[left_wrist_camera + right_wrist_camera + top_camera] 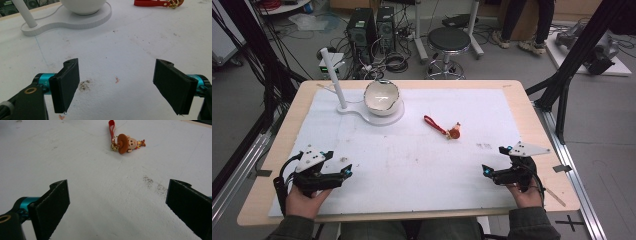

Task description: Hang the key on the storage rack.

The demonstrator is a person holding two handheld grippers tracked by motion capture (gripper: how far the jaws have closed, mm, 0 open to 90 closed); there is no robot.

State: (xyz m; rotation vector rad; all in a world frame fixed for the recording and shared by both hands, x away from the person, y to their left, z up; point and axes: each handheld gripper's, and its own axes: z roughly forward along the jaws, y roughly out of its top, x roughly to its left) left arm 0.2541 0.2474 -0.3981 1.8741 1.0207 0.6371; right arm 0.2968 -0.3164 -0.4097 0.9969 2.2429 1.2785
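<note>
Both grippers sit at the near edge of the table, one in each of the person's hands, and neither is grasping anything. Left gripper [343, 167] rests on the white mat [412, 165] at the near left, its jaws spread wide with bare mat between them; the left gripper view looks out past the two black pads [66, 83] over a few small specks and stains. Right gripper [493, 161] mirrors it at the near right, jaws released just as wide, nothing between them, with a smudge of dark specks on the mat just ahead.

Moving up the table, and we have the keychain [447, 128]: a small doll figure in a brown hat on a red strap, lying flat on the mat a little right of centre, well apart from both grippers. The right gripper view shows it straight ahead, figure [127, 143] nearer, strap running away behind it.

Farther back on the left stands a white bowl [382, 97], seated on a white stand base [362, 111] with a white upright post [333, 80] beside it. Beyond the table's far edge: a black stool [448, 42], computer towers and tangled cables on the floor.
</note>
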